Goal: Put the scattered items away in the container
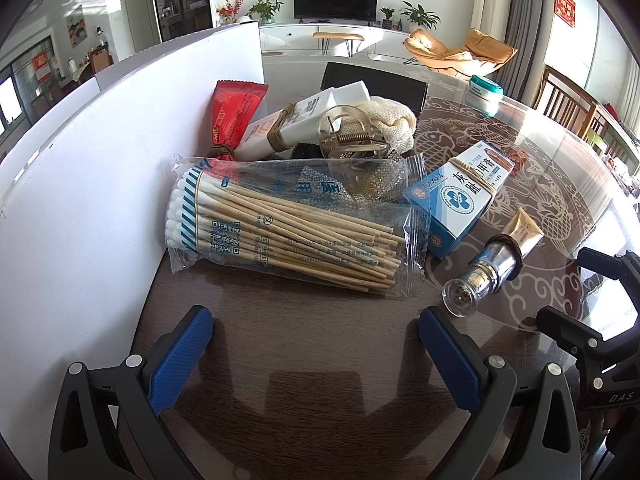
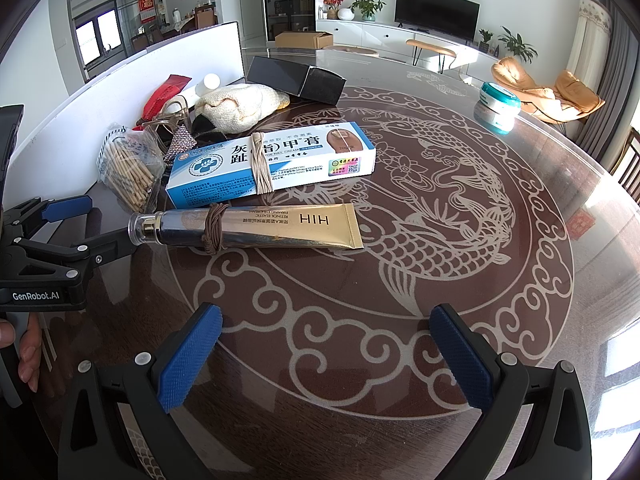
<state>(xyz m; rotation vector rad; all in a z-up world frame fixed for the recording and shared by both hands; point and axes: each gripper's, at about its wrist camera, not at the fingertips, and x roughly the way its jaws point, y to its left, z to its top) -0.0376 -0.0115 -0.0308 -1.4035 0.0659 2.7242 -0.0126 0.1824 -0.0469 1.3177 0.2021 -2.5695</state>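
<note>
Both jaws gaping wide and empty, the left gripper (image 1: 316, 344) is facing the cotton-swab packet (image 1: 288, 232) lying beside the white container wall (image 1: 80, 208) at the tabletop's (image 2: 440, 280) left edge, while the right gripper (image 2: 326, 344) is lining up on the gold tube (image 2: 256, 226), best pinched mid-body.

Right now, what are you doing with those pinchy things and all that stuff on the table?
A person holds two grippers over the table, tidying up. Both the left gripper and the right gripper are open and holding nothing. The bag of cotton swabs, the blue and white box and the gold tube lie on the table beside a pile of other small things.
</note>
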